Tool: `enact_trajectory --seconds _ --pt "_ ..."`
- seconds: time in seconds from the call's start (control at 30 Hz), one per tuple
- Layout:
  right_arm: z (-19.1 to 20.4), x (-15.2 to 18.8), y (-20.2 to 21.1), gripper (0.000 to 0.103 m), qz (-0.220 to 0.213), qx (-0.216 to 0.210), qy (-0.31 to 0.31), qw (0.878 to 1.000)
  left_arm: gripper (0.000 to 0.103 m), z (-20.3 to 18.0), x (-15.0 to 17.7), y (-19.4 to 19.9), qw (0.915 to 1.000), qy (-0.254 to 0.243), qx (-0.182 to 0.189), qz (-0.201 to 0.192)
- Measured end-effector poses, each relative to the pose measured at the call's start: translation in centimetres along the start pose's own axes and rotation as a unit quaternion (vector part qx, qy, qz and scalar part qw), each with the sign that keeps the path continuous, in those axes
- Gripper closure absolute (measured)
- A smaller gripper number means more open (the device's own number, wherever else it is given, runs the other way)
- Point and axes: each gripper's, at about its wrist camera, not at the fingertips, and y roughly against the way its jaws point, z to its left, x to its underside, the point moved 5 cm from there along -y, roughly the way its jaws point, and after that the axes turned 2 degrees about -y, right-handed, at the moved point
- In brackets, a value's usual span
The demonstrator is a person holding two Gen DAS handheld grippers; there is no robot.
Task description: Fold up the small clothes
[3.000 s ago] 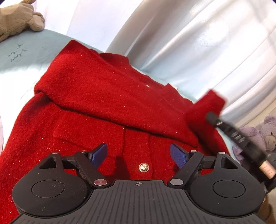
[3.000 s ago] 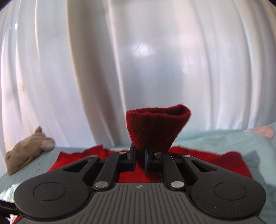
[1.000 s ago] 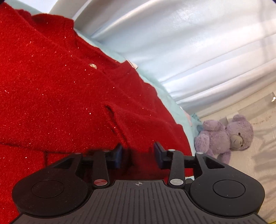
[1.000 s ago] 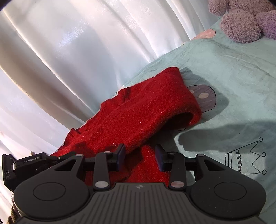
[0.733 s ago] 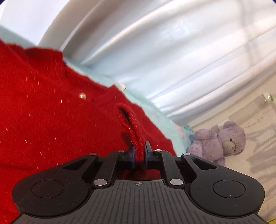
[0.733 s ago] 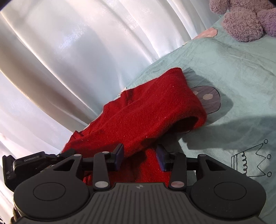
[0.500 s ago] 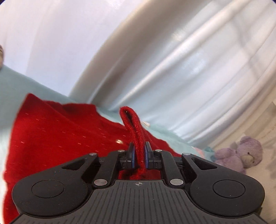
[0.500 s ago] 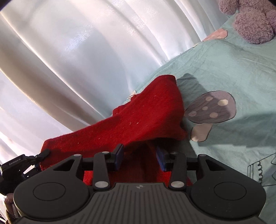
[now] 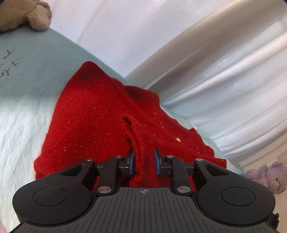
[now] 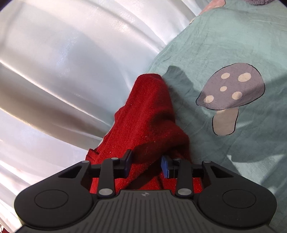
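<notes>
Red, glittery knit cardigan [image 9: 93, 114] lies bunched on the bed; gold button showing; one fold humped up.

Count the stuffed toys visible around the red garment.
2. A brown stuffed toy lies at the left wrist view's top left; a purple teddy bear lies at its lower right. Others may be hidden.

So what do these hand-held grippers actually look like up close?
Both look alike. The left hand-held gripper and the right hand-held gripper each have a matte black ribbed body with two round lobes bearing circular discs, a small white crosshair mark at the centre, silver rivets on black linkage bars, and two short fingers faced with blue pads. No cables or sleeves show.
</notes>
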Motion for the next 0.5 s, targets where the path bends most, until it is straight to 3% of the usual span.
enact_trajectory --seconds 0.03,0.17,0.27,0.37,0.5 --pt "-0.2 0.0 -0.2 0.073 0.000 0.002 -0.002 1.000 0.089 -0.1 -0.2 -0.3 1.0000 -0.003 -0.002 0.002" --pt "0.4 -0.1 -0.5 0.088 -0.008 0.024 0.028 0.999 0.090 -0.9 -0.9 0.5 0.9989 -0.038 -0.027 -0.011" --pt "2.1 -0.2 0.0 0.089 -0.024 0.031 0.070 0.997 0.090 -2.0 -2.3 2.9 0.9961 -0.066 -0.029 -0.051" --pt "5.2 0.6 0.6 0.089 -0.040 0.019 0.155 0.987 0.090 -1.8 -3.5 4.9 0.9908 -0.087 -0.059 -0.086" --pt "6.8 2.1 -1.0 0.089 -0.009 0.009 0.202 0.979 0.090 1.0 -3.1 4.4 0.9870 -0.084 -0.117 -0.071"
